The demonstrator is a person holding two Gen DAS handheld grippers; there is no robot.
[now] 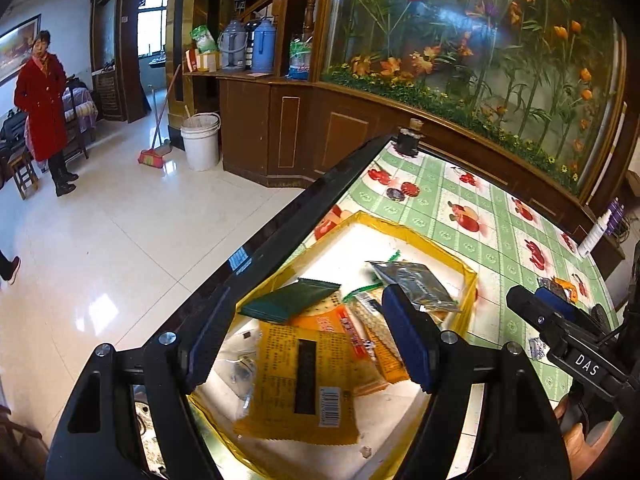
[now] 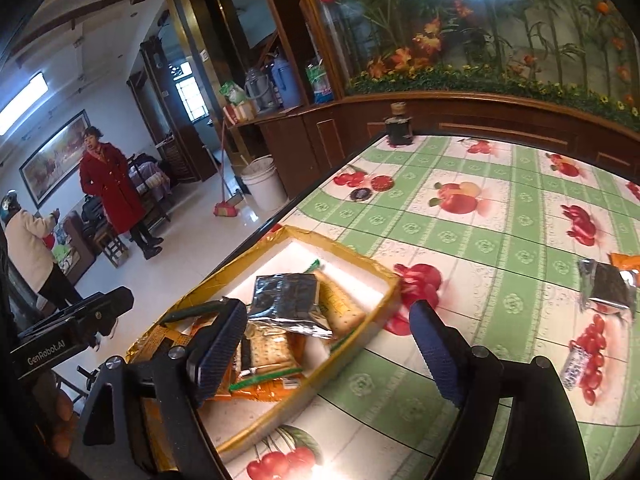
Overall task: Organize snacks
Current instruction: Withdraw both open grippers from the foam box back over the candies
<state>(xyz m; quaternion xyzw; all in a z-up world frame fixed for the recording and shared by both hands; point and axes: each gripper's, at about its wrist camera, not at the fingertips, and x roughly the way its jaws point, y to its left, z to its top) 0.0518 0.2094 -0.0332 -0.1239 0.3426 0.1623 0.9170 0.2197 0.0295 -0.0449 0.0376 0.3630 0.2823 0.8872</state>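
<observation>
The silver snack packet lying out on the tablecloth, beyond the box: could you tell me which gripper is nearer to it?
Right. The right gripper hangs open over the box's near edge, with the silver snack packet off to its right. The left gripper, also open, hangs over the box, farther away.

Woman in red coat [image 1: 40, 94], white bucket [image 1: 200, 141], broom [image 1: 152, 158]

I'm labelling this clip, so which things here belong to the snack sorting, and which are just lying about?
Belongs to the job:
yellow-edged box
silver packet in the box
cracker packs
orange packet
loose silver packet on the table

Just lying about:
dark bottle
white bucket
broom
thermos flasks
</observation>
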